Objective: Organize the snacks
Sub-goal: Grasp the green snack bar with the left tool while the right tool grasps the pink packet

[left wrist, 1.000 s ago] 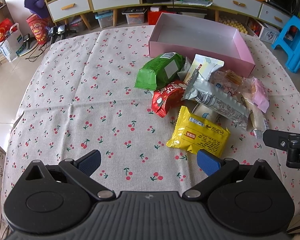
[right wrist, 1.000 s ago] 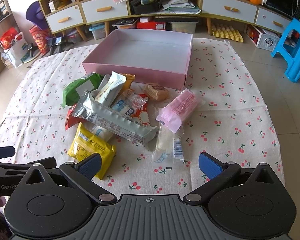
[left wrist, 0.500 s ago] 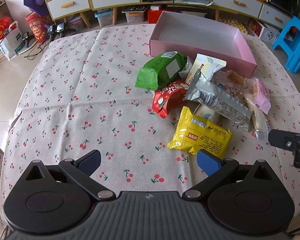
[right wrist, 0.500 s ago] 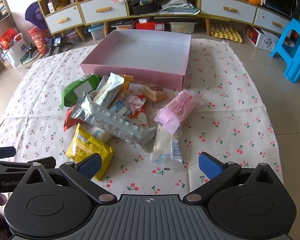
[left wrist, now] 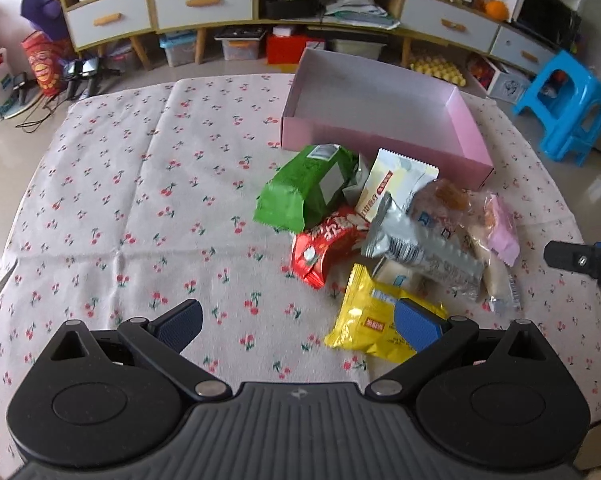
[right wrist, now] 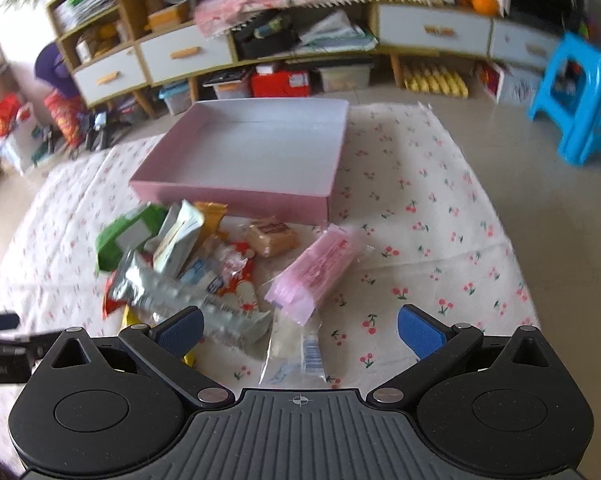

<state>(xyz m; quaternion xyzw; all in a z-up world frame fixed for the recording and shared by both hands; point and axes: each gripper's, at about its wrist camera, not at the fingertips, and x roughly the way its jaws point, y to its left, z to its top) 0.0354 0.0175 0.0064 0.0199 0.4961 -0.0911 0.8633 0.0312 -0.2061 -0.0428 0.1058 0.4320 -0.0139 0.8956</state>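
My left gripper (left wrist: 298, 320) hovers low over the white tablecloth with small red cherries (left wrist: 140, 200), and its two blue-padded fingers stand wide apart with nothing between them. The right finger pad (left wrist: 416, 326) is in front of the crinkled yellow snack packet (left wrist: 360, 320), but I cannot tell if it touches it.

My right gripper (right wrist: 298, 326) is also spread wide and holds nothing. This view is blurred. Between its fingers lie a clear plastic packet with a barcode (right wrist: 296, 350) and, just beyond it, a pink wrapped packet (right wrist: 320, 268).

The snacks lie in one loose heap on the cloth, just in front of the shallow pink cardboard box (left wrist: 384, 144), which is open and has no snack inside. In the heap I see a green foil bag (left wrist: 304, 192) nearest to the box wall, a red packet (left wrist: 324, 246) in front of it, a long silver foil bar (left wrist: 420, 246) that lies across other packets, and a white and yellow sachet (left wrist: 392, 184) leaning behind it. A small brown cake in clear wrap (right wrist: 270, 236) lies close to the box wall.

Behind the table stands a low cabinet with white drawers (left wrist: 188, 4), and a blue plastic stool (left wrist: 568, 104) is on the floor at the right.
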